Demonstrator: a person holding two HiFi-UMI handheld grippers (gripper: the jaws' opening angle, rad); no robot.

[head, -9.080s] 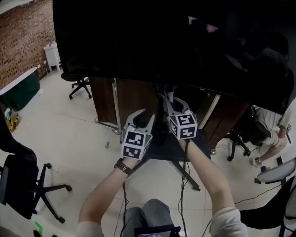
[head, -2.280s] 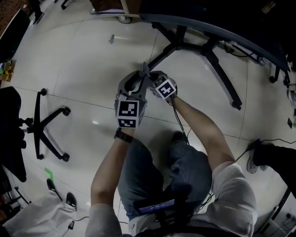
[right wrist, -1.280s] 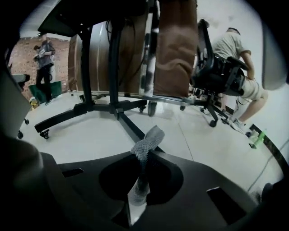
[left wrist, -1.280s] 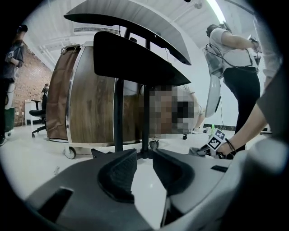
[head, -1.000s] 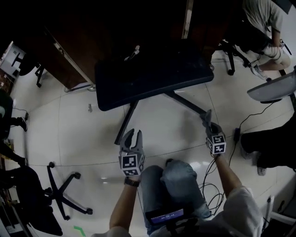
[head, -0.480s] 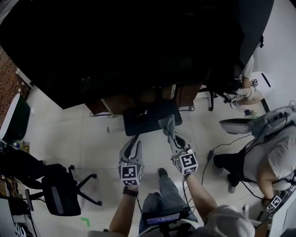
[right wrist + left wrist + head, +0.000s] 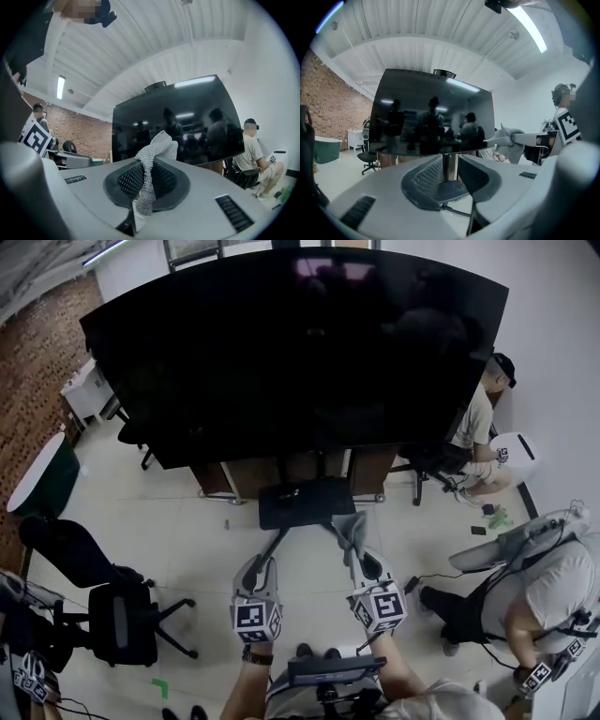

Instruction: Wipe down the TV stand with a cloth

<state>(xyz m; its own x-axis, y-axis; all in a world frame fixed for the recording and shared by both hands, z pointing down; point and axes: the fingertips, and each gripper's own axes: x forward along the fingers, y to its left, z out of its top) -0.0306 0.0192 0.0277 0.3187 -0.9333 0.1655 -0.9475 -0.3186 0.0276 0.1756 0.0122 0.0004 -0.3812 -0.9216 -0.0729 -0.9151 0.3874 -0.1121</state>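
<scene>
Head camera high behind the left gripper (image 7: 255, 568) and right gripper (image 7: 360, 551), we look steeply down toward the television (image 7: 300, 362) beyond, gripper cameras close behind their jaws, we look forward along them, all three views sharing the television.

left tongs (image 7: 260, 568): apart, empty | right tongs (image 7: 360, 555): clamped on cloth (image 7: 151, 165)

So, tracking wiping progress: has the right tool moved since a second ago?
Yes. The right tool moved left, from far right of the stand base to its front-right corner.

cloth (image 7: 157, 149): grey knit, bunched upright, pinched in right gripper (image 7: 149, 180) | TV stand (image 7: 305, 504): dark base on floor
</scene>
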